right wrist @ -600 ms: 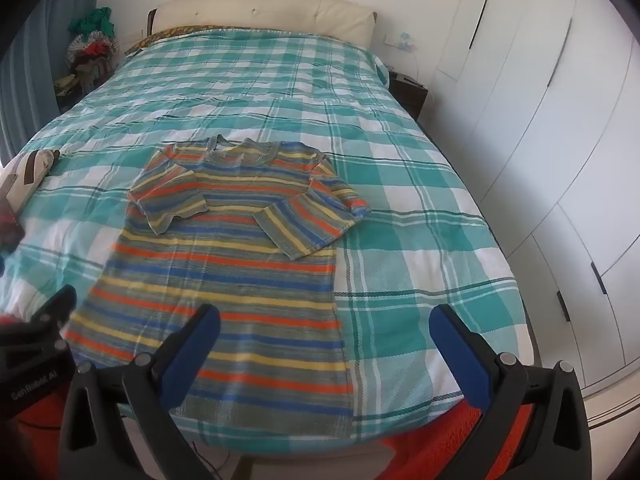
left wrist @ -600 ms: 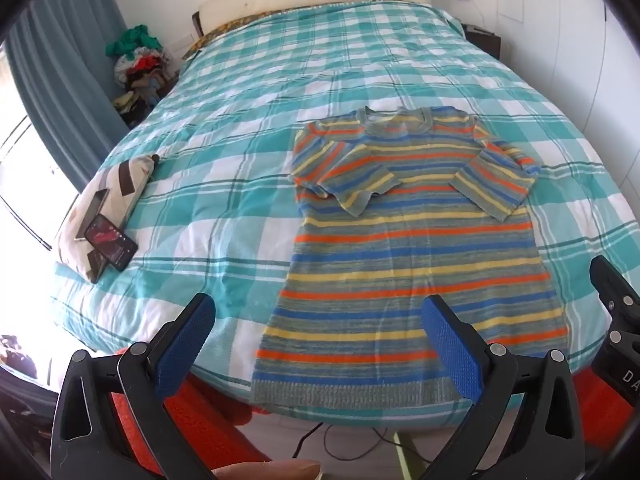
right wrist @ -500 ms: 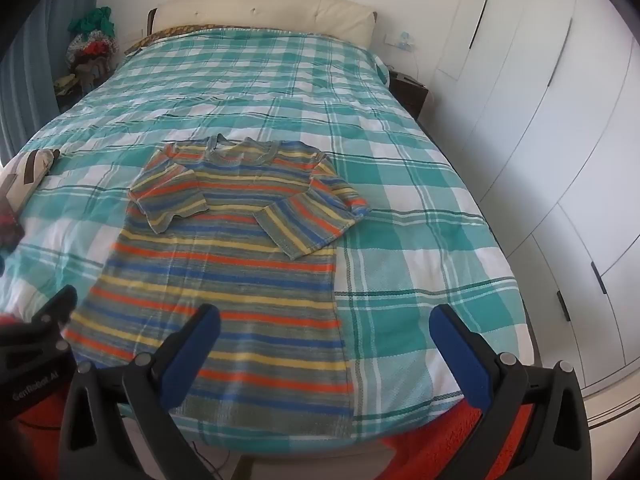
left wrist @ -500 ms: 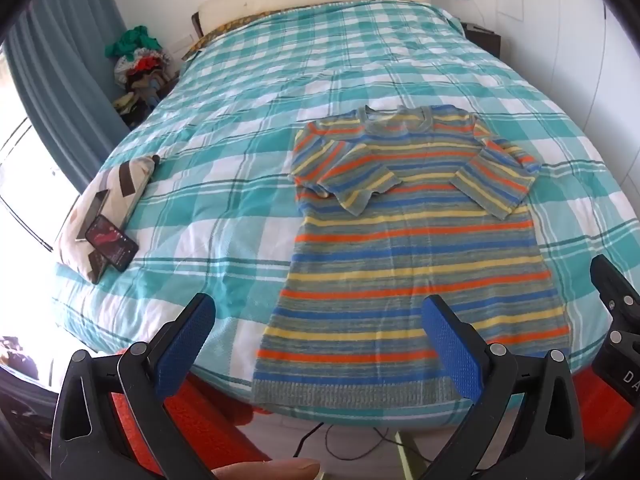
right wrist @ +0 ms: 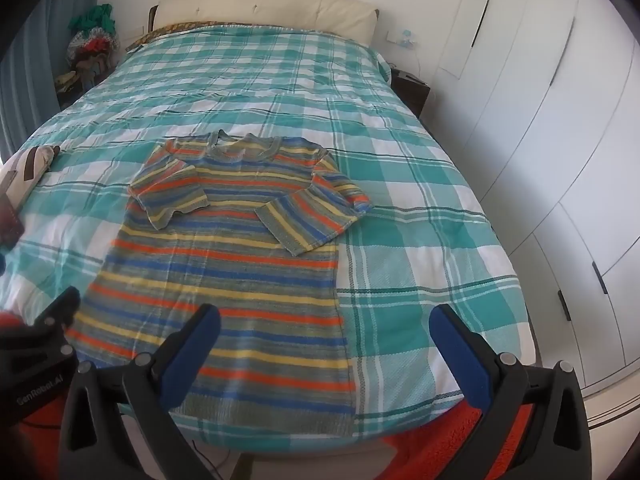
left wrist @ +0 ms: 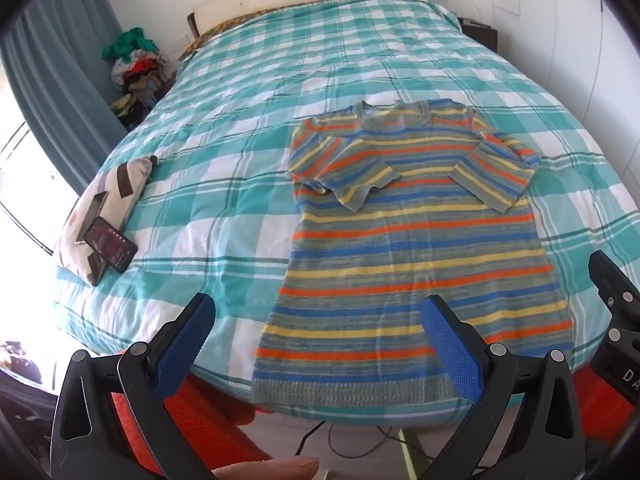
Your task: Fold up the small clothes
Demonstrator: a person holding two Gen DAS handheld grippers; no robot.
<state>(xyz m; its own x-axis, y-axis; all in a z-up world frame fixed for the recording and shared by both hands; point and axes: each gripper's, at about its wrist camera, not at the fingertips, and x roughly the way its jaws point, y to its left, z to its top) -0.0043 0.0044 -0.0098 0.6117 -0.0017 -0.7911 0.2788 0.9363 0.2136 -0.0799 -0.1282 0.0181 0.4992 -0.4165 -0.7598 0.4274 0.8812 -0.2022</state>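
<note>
On teal-and-white checked bed cover [left wrist: 240,184], near foot edge: striped knitted short-sleeved jumper, grey with orange, yellow and blue bands [left wrist: 416,256] [right wrist: 224,280]. Laid flat, front up, neckline toward headboard, ribbed hem [left wrist: 352,388] at foot edge of bed.

Folding state, judged from lie of cloth:
- Both sleeves turned inward over chest; left sleeve [left wrist: 352,176] lying wholly on body panel, right sleeve [right wrist: 316,216] crossing body with shoulder end poking slightly past side seam.
- Body panel not yet folded; full length spread from neckline to hem.
- Remaining, by estimate: hem brought up toward neckline once or twice, then finished bundle set aside. Roughly a third done.

Tongs:
- Left tongs [left wrist: 316,344]: blue-padded fingers spread wide, holding nothing, hovering above hem region, left finger off jumper's side, right finger over lower body panel.
- Right tongs [right wrist: 324,344]: spread wide likewise, empty, above jumper's right lower corner and bare cover beside it.
- Neither touching cloth, as far as visible.

Also on bed, well apart from jumper, toward window side: cream cushion with brown pattern [left wrist: 116,192]; dark phone with lit screen [left wrist: 110,244] resting on cushion.

Beyond bed, far from jumper: pile of coloured clothes [left wrist: 136,64] beside headboard; white wardrobe doors [right wrist: 560,128] along right side.
</note>
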